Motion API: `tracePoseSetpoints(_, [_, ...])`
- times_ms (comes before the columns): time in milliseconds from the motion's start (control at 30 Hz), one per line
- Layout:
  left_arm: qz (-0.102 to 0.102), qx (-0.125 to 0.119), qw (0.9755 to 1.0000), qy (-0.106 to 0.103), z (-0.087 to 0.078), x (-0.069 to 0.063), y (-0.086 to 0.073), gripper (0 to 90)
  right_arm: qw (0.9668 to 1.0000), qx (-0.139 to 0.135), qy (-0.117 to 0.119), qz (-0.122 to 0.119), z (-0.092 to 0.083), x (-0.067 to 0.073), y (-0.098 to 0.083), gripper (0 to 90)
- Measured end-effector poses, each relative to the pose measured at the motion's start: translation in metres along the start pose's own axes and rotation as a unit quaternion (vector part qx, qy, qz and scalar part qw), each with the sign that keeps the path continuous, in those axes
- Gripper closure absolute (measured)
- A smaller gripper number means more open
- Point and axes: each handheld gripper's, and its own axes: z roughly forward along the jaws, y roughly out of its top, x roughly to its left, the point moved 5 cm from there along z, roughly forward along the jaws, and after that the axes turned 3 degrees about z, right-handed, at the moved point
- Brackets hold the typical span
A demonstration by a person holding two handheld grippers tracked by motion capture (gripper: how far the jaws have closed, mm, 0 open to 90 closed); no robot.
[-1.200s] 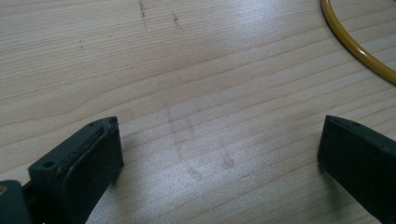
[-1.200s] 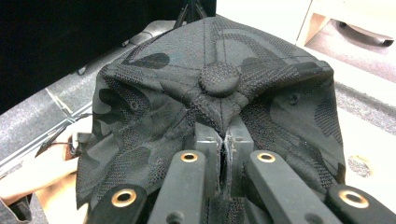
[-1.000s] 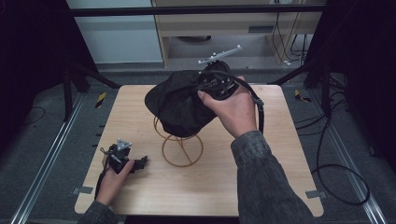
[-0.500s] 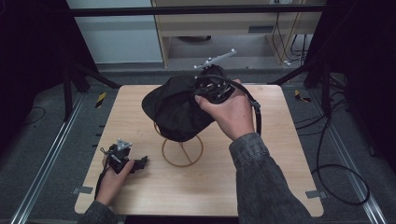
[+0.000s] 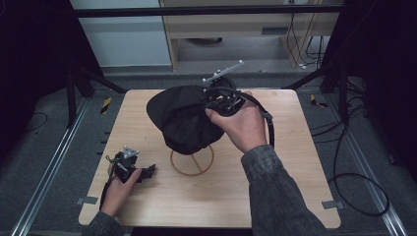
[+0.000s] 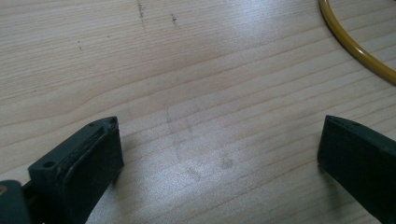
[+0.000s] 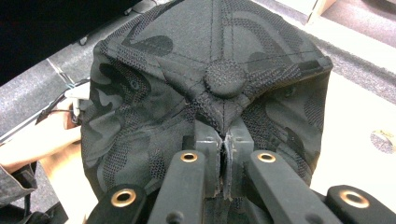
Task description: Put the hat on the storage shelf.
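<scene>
Your right tool (image 7: 223, 186) pinches the cap (image 5: 184, 118), held above the wire stand (image 5: 192, 161). Your left tool (image 6: 219, 154) rests wide open on the tabletop (image 5: 295, 162), left of the stand.

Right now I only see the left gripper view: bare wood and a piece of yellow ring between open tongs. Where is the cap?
Observer: The camouflage cap is held up over the yellow ring stand, in the right tongs.
Operator: Gripped where?
Observer: Just below the crown button, fabric pinched between shut jaws.
Operator: And my left hand?
Observer: The left hand rests on the table, left of the stand, apart from it.
</scene>
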Motion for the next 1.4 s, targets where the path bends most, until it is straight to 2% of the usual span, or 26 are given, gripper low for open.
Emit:
tracePoseSetpoints(467, [0.0,-0.001,1.0,-0.002,0.0,0.0,0.0,0.0,0.9998,0.017,-0.003,-0.008,0.009,0.003,-0.005,87.1])
tracePoseSetpoints(667, [0.0,-0.001,1.0,-0.002,0.0,0.0,0.0,0.0,0.9995,0.029,-0.005,-0.009,0.019,0.005,-0.011,87.0])
tracePoseSetpoints(900, [-0.001,-0.002,1.0,-0.001,0.0,0.0,0.0,0.0,0.9987,0.043,-0.015,-0.025,0.035,0.01,-0.013,86.9])
tracePoseSetpoints(1400, [0.0,-0.002,1.0,-0.001,0.0,0.0,0.0,0.0,0.9989,0.038,-0.017,-0.021,0.039,0.007,-0.012,83.3])
